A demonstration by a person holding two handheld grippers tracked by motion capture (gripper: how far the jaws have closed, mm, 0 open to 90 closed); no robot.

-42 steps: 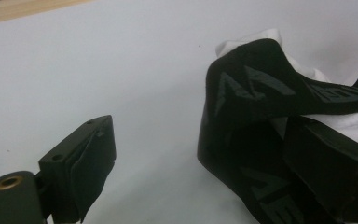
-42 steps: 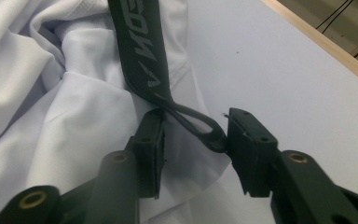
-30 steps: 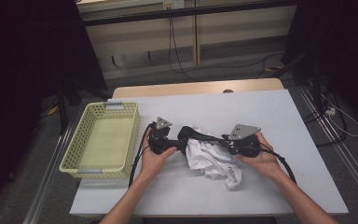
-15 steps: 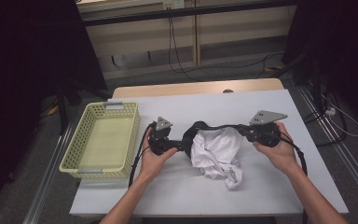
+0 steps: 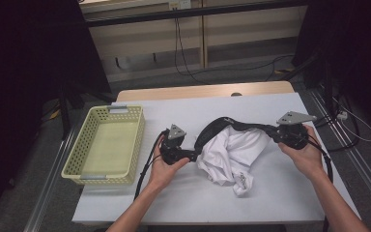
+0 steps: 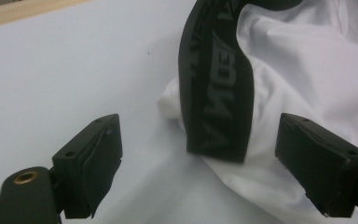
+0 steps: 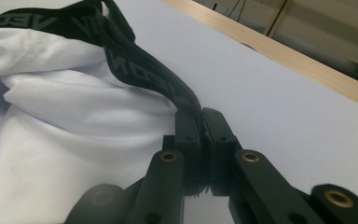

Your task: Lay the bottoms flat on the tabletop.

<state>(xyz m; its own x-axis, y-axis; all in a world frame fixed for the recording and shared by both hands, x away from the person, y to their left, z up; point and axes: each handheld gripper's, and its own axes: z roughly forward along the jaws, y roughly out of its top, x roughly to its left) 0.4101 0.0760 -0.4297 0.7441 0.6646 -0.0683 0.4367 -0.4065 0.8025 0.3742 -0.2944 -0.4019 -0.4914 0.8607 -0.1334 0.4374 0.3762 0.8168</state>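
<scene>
- The white cotton garment with a black elastic waistband (image 5: 232, 150) lies crumpled near the middle of the white desk (image 5: 270, 203), with the pale yellow perforated plastic basket (image 5: 107, 145) well to its left, apart from it.
- Its waistband (image 5: 232, 124) arches up over the white cloth; one end runs toward the right gripper, the other droops down beside the left gripper.
- The step in hand looks like spreading or straightening the garment by its waistband, likely ahead of folding it or putting it in the basket. One end is held and the other is not yet taken.
- The right gripper (image 7: 200, 126) has its fingers (image 7: 186, 135) clenched on the waistband end, with the band pinched flat between them at the garment's right side.
- The left gripper (image 6: 214, 163) has its fingers (image 6: 93, 158) spread wide and released, holding nothing. The loose loop of waistband (image 6: 216, 88) hangs between them, nearer the far finger, touching neither as far as can be seen.
- The next move, I judge, calls for bringing the left gripper forward around that loop and closing on the band alone, not on the white cloth under it, so both ends can be drawn level.
</scene>
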